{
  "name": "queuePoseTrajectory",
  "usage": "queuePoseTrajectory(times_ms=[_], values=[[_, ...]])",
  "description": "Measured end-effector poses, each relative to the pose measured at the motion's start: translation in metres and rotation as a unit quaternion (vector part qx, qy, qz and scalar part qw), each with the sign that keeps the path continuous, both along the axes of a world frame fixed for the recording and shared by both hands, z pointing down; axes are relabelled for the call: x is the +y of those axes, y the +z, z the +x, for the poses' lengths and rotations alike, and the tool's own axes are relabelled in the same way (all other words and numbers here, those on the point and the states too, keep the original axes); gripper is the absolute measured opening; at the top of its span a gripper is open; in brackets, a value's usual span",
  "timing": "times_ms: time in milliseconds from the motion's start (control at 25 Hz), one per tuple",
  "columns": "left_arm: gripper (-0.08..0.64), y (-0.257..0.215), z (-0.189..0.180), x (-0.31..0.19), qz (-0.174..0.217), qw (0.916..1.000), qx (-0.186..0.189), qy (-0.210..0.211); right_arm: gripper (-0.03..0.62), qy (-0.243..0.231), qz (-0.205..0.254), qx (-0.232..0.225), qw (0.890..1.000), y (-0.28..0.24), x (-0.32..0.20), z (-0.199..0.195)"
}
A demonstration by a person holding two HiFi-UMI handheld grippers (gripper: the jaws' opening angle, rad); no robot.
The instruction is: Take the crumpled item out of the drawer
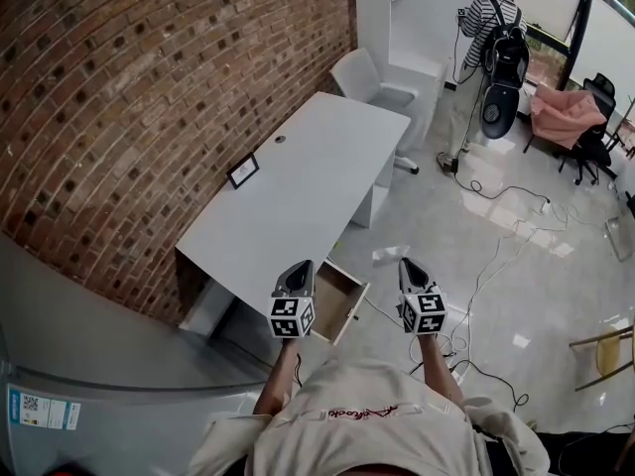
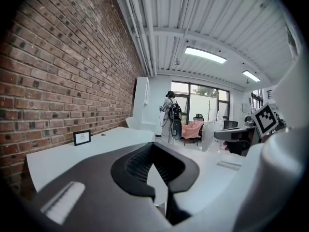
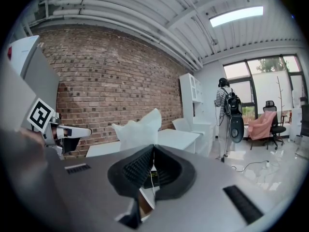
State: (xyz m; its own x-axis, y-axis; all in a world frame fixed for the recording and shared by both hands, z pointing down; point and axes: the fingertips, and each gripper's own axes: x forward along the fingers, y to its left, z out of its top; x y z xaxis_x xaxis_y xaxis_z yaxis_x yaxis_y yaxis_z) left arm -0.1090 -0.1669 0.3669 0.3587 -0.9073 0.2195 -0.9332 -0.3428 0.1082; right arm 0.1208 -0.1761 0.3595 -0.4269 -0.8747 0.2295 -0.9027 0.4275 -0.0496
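The right gripper [image 3: 153, 148] has its jaws pressed together on the white crumpled paper wad [image 3: 139, 128], which juts out just beyond the fingertips. The left gripper [image 2: 154, 146] is closed on nothing. The open wooden drawer [image 1: 343, 301] lies below, between both. The pinch looks thin, so the wad may slip and drop.

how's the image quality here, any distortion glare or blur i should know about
Head view: fisheye bends the brick wall; window glare brightens the floor. Left gripper view: dark round vignette, ceiling light blown out, left gripper soft up close. Right gripper view: same vignette, right gripper blurred, the crumpled white item it pinches reads clearer.
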Motion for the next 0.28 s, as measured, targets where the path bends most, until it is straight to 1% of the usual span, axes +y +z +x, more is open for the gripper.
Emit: queuePoseTrajectory(times_ms=[280], values=[[0.009, 0.0024, 0.0053, -0.0007, -0.002, 1.0, -0.005, 0.006, 0.014, -0.005, 0.0, -0.003, 1.0, -0.0017, -0.0004, -0.0043]])
